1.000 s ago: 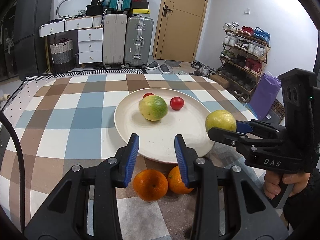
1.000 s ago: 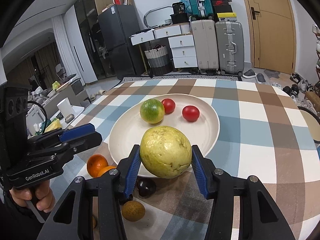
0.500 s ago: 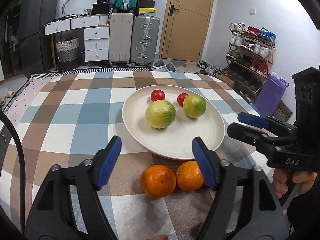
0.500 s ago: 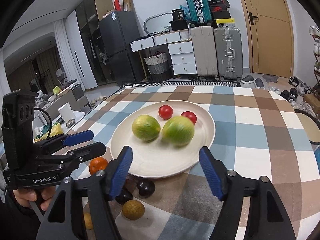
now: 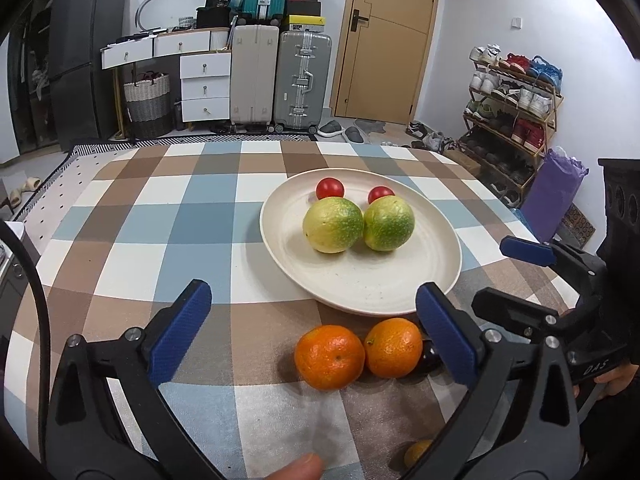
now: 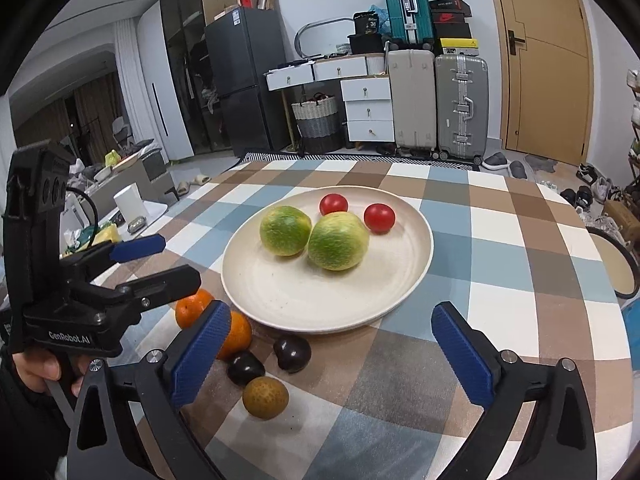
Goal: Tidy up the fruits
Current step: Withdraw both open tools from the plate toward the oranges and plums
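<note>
A cream plate (image 5: 360, 292) on the checked tablecloth holds two green-yellow fruits (image 5: 333, 224) (image 5: 389, 223) touching each other, with two red tomatoes (image 5: 330, 189) (image 5: 381, 193) behind them. Two oranges (image 5: 330, 356) (image 5: 394, 347) lie on the cloth just in front of the plate. My left gripper (image 5: 312, 296) hovers over them, jaws opening wide, with nothing between the pads. In the right wrist view, two dark fruits (image 6: 292, 353) (image 6: 245, 368) and a small brown fruit (image 6: 265, 397) lie near the plate (image 6: 416, 280). My right gripper (image 6: 331, 312) is above the plate's near rim, jaws opening, nothing held.
A chair back (image 6: 618, 268) stands at the table's right edge. A fingertip (image 5: 296, 470) shows at the bottom of the left wrist view. Suitcases, drawers and a shoe rack are far behind the table. Bare cloth lies left of the plate.
My right gripper let go of the yellow-green fruit, which now lies on the plate against the other one. Both grippers' jaws have spread wide.
</note>
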The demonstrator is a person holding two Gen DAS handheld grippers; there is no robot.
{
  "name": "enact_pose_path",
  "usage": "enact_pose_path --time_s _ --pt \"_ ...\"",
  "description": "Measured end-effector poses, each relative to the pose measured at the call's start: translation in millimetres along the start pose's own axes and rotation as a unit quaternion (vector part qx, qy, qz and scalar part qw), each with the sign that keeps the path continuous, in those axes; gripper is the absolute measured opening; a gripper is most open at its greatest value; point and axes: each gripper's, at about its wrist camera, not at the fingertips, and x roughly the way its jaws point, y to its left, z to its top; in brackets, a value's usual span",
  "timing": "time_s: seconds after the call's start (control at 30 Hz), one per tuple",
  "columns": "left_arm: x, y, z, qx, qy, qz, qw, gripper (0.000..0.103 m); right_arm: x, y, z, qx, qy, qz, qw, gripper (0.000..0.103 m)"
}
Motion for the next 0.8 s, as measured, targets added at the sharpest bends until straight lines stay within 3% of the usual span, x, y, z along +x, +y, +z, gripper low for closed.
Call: enact_pose_path --time_s 0.8 --pt "-9.1 -8.5 -5.7 0.024 0.008 0.011 0.9996 0.102 0.7 7.4 -7.4 -0.025 0.044 0.022 0.999 0.103"
